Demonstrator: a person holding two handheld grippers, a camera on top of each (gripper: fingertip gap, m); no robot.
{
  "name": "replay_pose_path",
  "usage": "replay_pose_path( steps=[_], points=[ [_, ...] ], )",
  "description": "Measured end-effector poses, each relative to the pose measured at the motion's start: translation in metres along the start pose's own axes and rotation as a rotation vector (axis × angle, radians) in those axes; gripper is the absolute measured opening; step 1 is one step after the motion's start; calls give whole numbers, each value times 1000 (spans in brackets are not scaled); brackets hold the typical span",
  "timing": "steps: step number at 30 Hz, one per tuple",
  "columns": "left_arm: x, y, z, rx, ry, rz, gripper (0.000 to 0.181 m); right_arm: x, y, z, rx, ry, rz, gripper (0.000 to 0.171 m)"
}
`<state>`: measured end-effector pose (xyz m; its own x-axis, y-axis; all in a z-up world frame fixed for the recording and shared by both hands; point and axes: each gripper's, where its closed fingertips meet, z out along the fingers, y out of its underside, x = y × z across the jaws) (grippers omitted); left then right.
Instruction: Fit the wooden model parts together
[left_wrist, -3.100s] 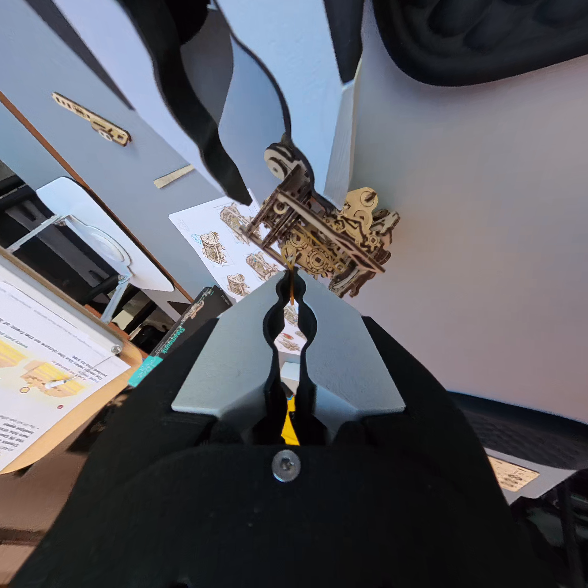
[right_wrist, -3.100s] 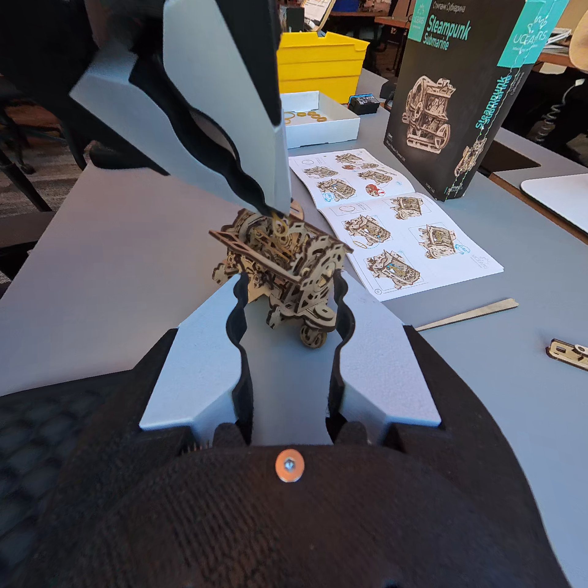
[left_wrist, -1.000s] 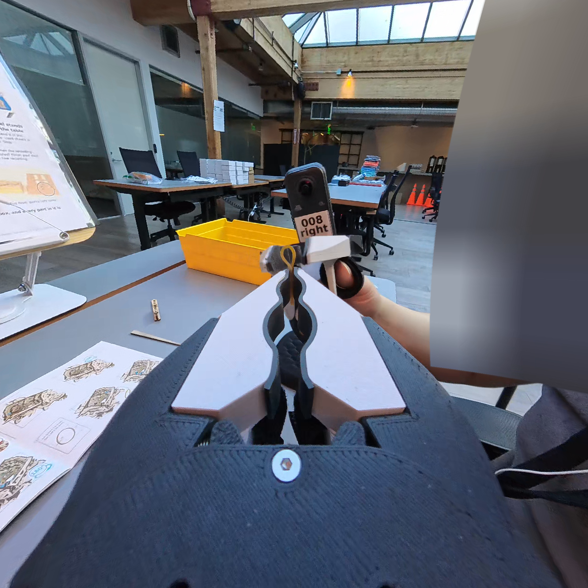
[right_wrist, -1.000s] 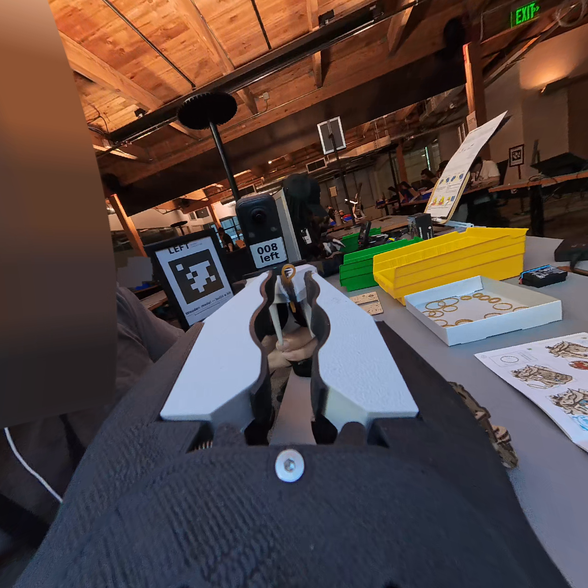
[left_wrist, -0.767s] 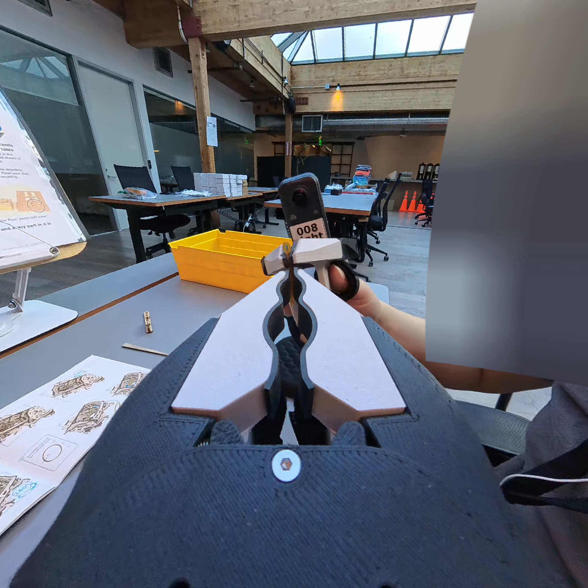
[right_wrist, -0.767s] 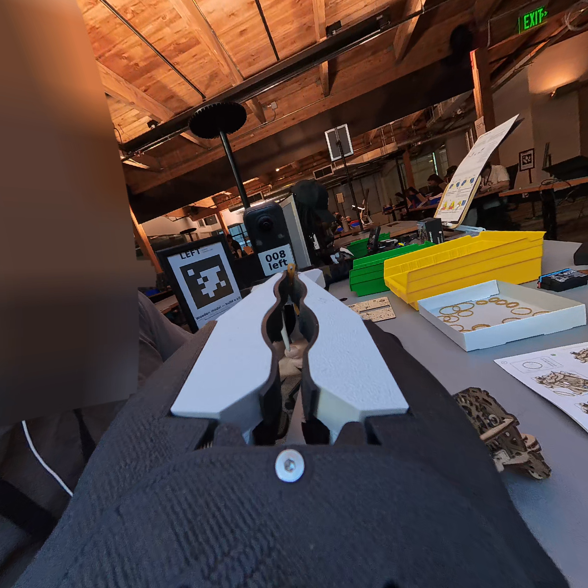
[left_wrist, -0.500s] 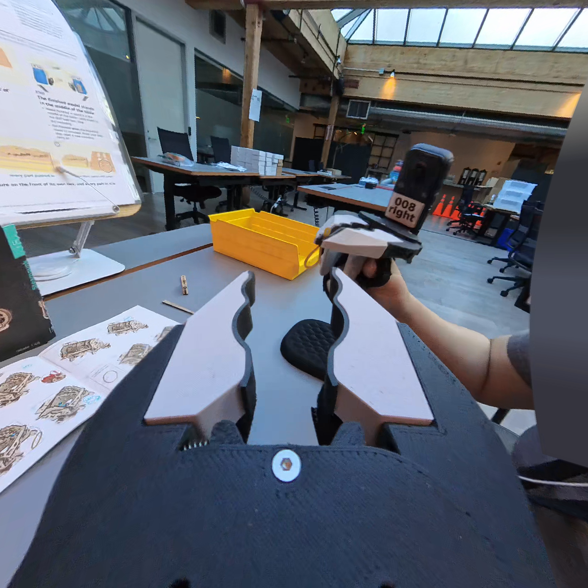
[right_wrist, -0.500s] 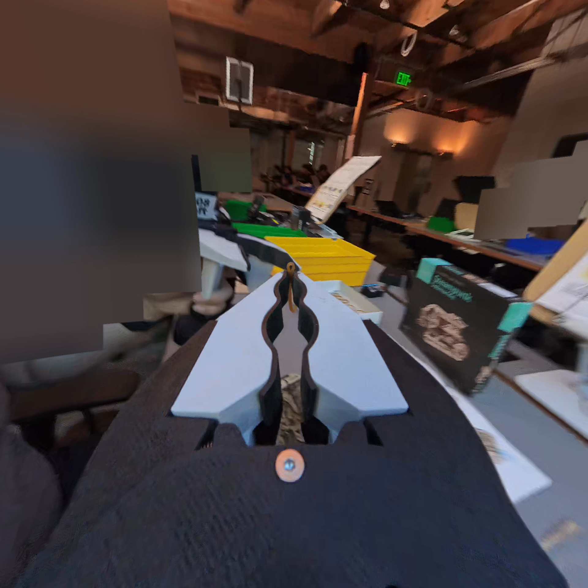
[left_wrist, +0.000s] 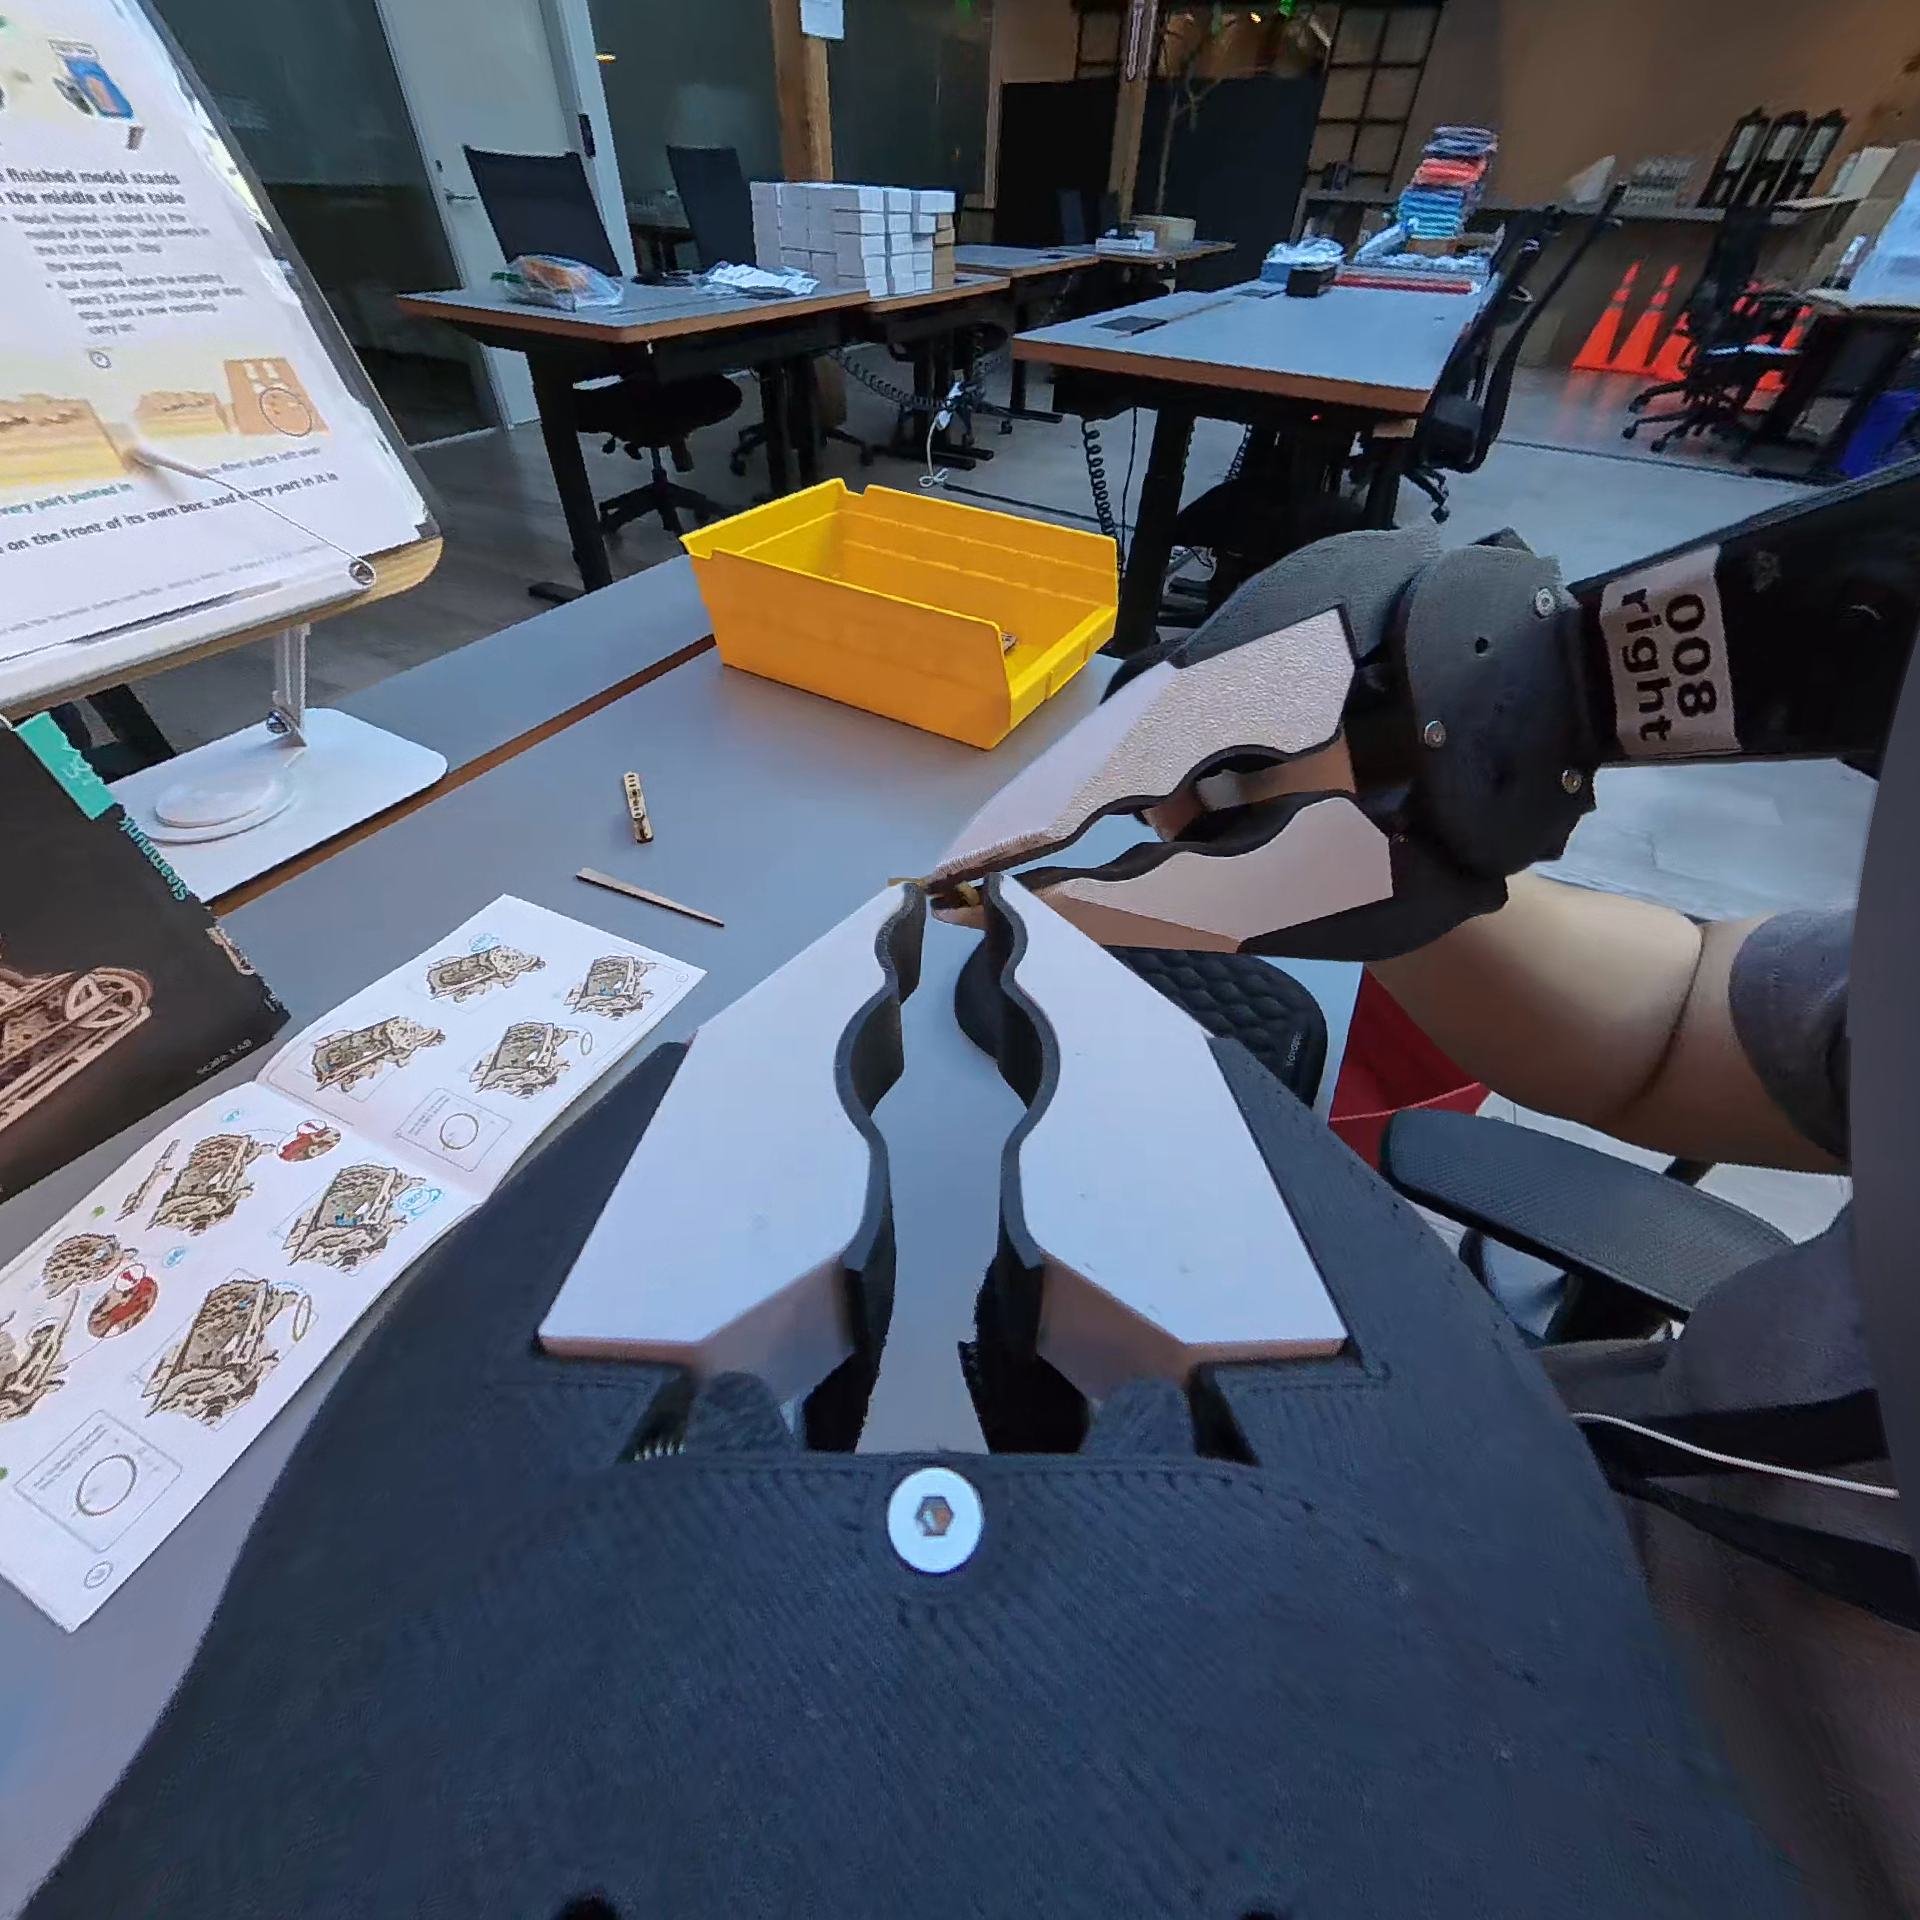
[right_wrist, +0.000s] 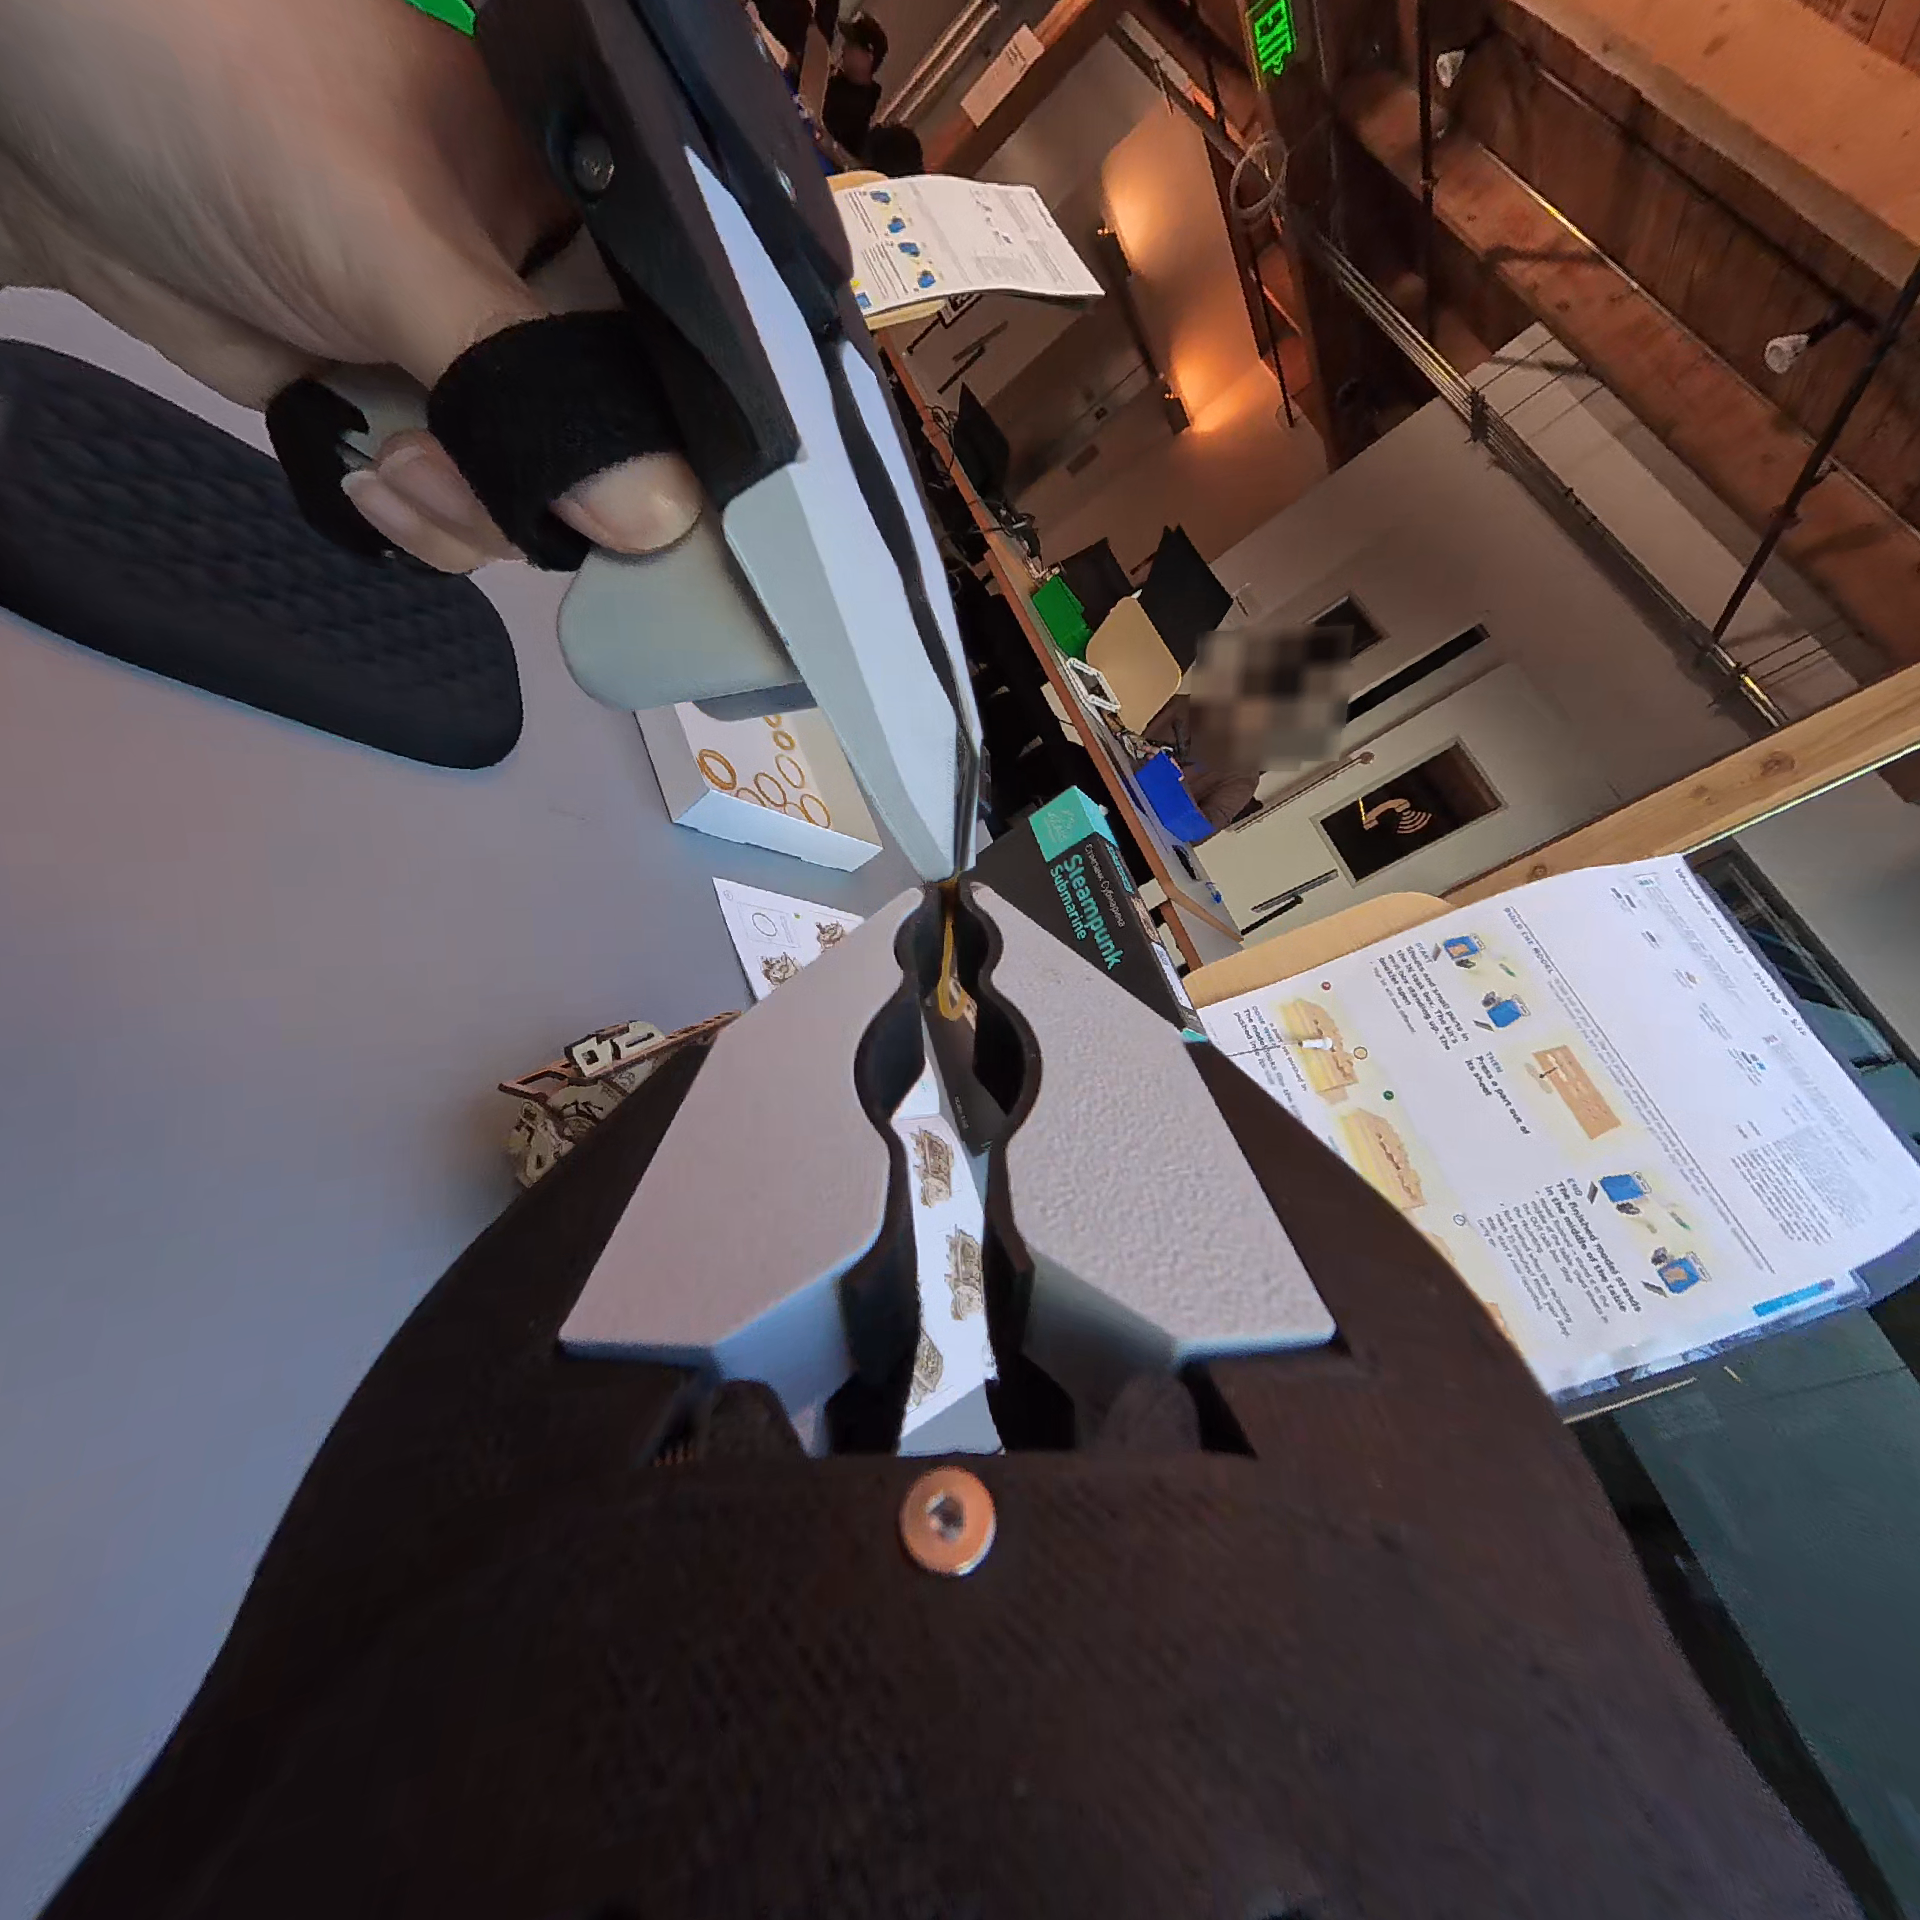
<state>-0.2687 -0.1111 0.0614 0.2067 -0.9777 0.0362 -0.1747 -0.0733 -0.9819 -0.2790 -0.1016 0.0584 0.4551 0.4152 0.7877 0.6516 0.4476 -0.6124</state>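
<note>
My right gripper (right_wrist: 940, 904) is shut on a thin yellow band (right_wrist: 948, 951) that hangs between its fingertips. In the left wrist view the right gripper (left_wrist: 935, 883) comes in from the right, rolled on its side. Its tips meet those of my left gripper (left_wrist: 954, 894) above the grey table (left_wrist: 790, 790). The left jaws stand a narrow gap apart, with the band's end (left_wrist: 940, 888) at the gap. The left gripper (right_wrist: 961, 868) shows edge-on in the right wrist view. A partly built wooden model (right_wrist: 582, 1101) lies on the table below.
A yellow bin (left_wrist: 904, 613), a small wooden piece (left_wrist: 637, 805) and a thin stick (left_wrist: 649, 896) lie ahead. The instruction sheet (left_wrist: 312, 1143), black kit box (left_wrist: 94, 987) and sign stand (left_wrist: 187, 312) are left. A white tray of bands (right_wrist: 758, 779) and a black mat (right_wrist: 208, 582) are nearby.
The left gripper let go of the band, opened wide, then narrowed again at the band's end. The right gripper kept the band, rolled onto its side and dropped nearer the table.
</note>
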Motion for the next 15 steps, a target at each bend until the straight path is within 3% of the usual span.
replay_pose_path(
  steps=[15],
  points=[
    [-3, 12, 4, -44, 48, -23, 0, -9, 9, 6, -29, -8, -47, 0]
  ],
)
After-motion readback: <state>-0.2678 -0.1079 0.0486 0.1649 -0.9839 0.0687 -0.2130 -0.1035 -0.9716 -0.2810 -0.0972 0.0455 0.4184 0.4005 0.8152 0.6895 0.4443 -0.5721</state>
